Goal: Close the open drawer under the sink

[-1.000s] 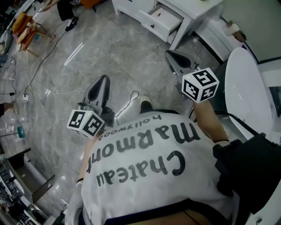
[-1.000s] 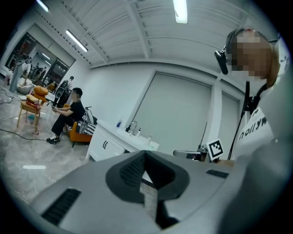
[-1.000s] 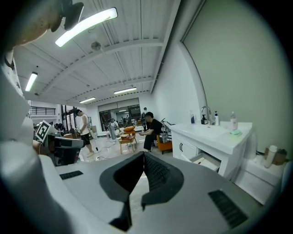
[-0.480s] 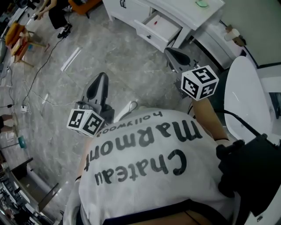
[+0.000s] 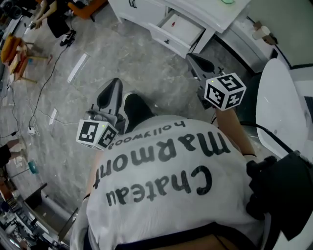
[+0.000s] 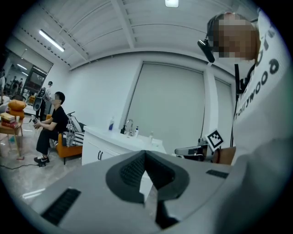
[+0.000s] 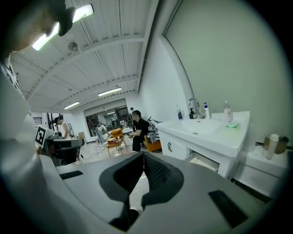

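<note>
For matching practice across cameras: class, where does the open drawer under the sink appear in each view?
Head view: drawer, top centre, pulled out over the floor.
Left gripper view: not seen; the left gripper covers that end of the sink cabinet.
Right gripper view: right of centre, below the countertop.
Shared landmark: the sink cabinet.

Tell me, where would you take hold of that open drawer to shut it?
Probably its front panel, met head-on: the drawer sticks straight out of the white cabinet, so pushing that flat face should slide it in.
</note>
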